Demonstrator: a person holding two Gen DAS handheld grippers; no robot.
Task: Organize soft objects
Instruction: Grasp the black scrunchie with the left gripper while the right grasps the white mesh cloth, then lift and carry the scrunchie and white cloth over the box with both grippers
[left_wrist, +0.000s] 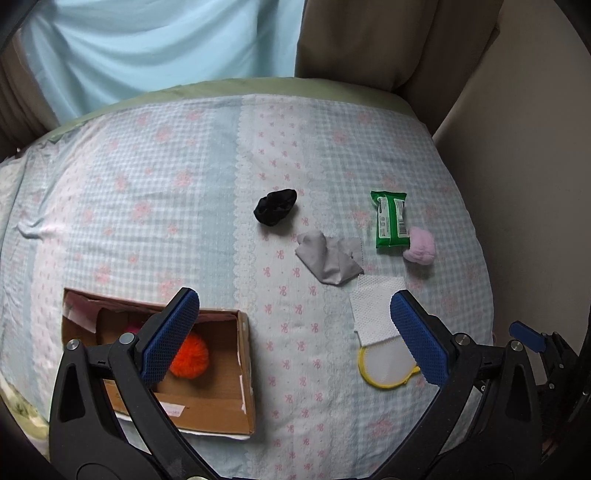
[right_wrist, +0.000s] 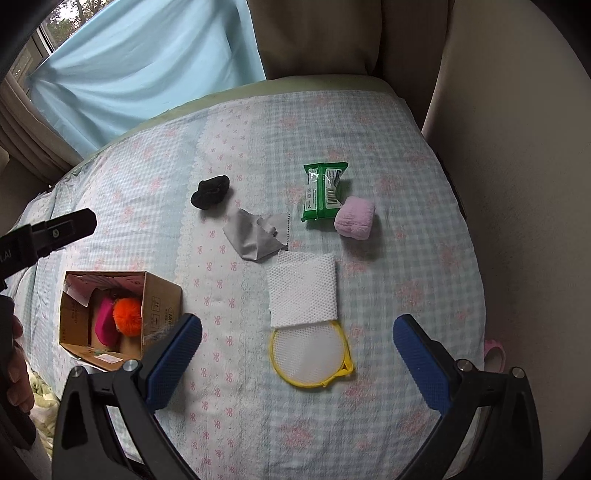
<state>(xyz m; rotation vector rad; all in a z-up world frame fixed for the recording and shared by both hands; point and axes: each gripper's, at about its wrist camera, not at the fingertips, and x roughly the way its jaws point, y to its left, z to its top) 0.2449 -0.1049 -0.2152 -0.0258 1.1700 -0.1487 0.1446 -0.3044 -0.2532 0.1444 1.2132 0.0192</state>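
Step judged: between picks. Box already held an orange pompom and a pink item; six things were left out on the bed.

Both tongs were seen spread wide, nothing held. Right tongs were framed around the yellow-rimmed mesh pad at lower centre of the right wrist view, hovering, contact not confirmed. White mesh cloth overlapped the pad's top edge.

Left tongs were over bare bedspread, box at lower left, pad at lower right behind the right-hand finger.

Further up: grey cloth, black scrunchie, green wipes pack, pink roll touching the pack.

Next move judged: right tongs lowered onto the pad rim, closed, carried to the box. Thin flat item, so a low pinch is needed; white cloth could get dragged.
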